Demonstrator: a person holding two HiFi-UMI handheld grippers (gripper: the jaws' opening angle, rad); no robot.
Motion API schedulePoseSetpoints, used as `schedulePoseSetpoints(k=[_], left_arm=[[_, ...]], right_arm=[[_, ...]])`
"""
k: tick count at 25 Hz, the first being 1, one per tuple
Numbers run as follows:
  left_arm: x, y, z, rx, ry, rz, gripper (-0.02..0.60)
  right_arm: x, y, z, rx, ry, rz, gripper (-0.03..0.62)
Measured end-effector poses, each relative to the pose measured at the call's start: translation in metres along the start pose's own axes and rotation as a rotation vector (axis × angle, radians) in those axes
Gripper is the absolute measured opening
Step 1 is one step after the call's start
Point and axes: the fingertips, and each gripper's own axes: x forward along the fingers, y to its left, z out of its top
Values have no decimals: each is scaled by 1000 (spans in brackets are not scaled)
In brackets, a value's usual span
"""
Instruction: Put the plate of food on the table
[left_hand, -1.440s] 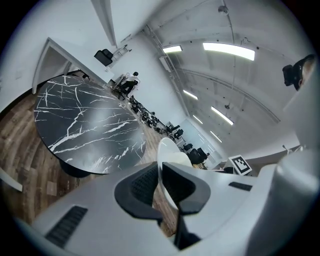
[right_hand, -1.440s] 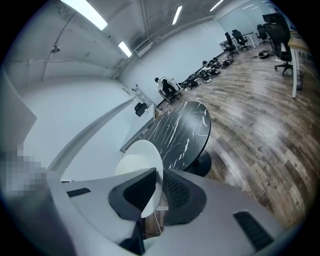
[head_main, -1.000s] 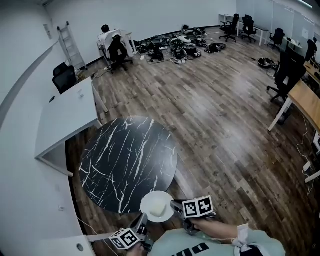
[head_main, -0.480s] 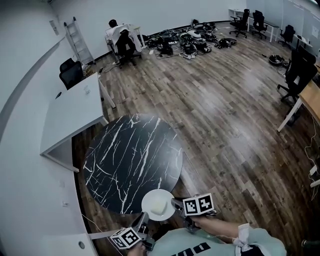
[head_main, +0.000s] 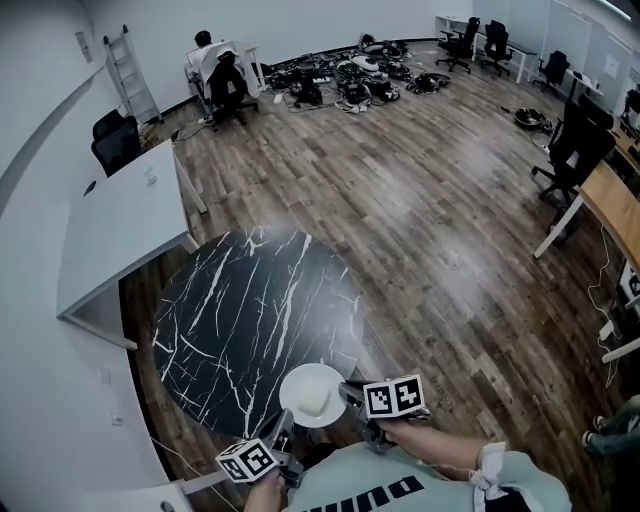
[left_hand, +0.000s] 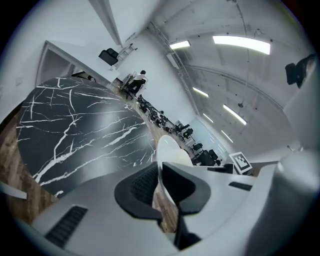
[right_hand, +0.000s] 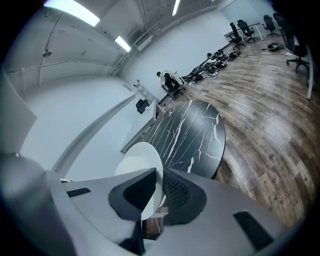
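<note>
The plate (head_main: 312, 380), with pale food (head_main: 314, 402) on it, hangs over the table's (head_main: 250, 320) 5 o'clock edge. The left gripper (head_main: 284, 422) clamps its rim at 7 o'clock and the right gripper (head_main: 349, 391) at 3 o'clock, both grasping firmly.

One white plate (head_main: 298, 382), one pale block of food (head_main: 316, 402) on it, two grippers, left gripper (head_main: 284, 428) and right gripper (head_main: 348, 392), one round black marble table (head_main: 250, 310), one white desk (head_main: 120, 225), one ladder (head_main: 118, 62), one seated person (head_main: 205, 45).
</note>
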Motion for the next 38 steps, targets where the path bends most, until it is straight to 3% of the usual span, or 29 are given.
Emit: schedulePoseSetpoints(k=[6, 19, 38], left_arm=[[4, 32, 36, -4, 15, -35, 35], [11, 107, 95, 2, 45, -34, 35], [48, 196, 81, 3, 110, 53, 35]], right_arm=[[39, 16, 16, 8, -11, -35, 44], [130, 36, 32, 25, -11, -69, 48], [222, -19, 2, 96, 37, -112, 55]])
